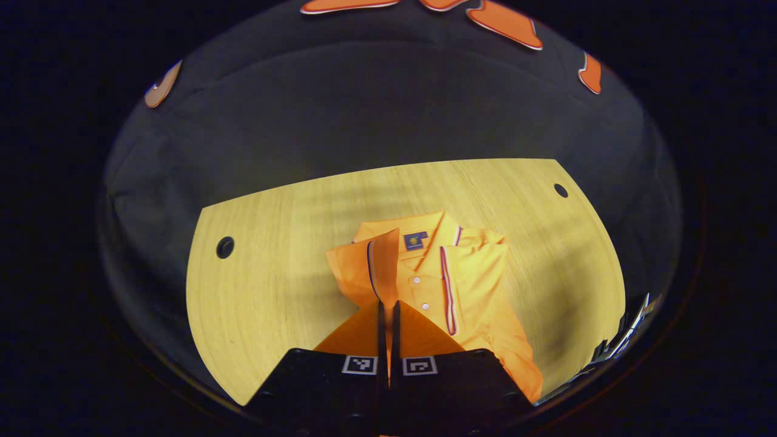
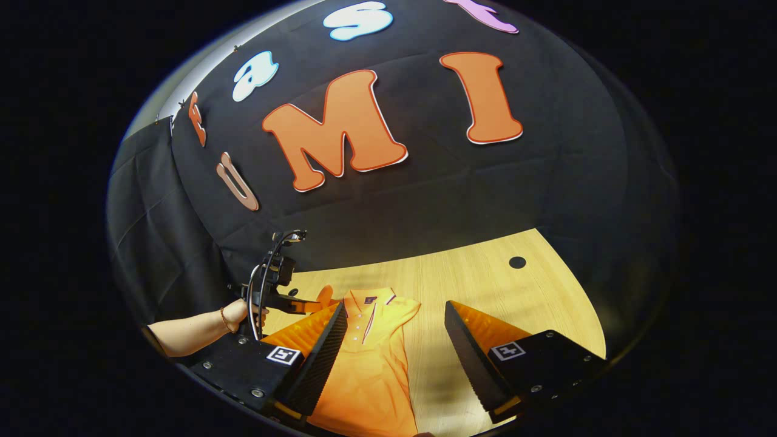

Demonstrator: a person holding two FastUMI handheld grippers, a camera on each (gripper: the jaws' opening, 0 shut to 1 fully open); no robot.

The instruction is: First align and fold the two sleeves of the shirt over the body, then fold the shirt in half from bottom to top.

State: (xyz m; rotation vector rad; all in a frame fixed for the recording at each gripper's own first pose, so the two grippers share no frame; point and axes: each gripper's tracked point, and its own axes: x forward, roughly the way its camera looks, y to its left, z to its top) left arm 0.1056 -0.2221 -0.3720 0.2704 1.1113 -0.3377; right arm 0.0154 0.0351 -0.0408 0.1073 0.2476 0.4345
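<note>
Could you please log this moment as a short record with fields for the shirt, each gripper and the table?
shirt: orange polo shirt lying collar-up on the wooden table, one sleeve already folded over the body
lifted part: the other sleeve raised off the table
left gripper: fingers closed on that sleeve's fabric
right gripper: fingers wide apart, above the shirt's lower body, holding nothing
person: a hand holds the left gripper at the shirt's side
stage: second sleeve fold under way; bottom-to-top fold not yet done
</note>
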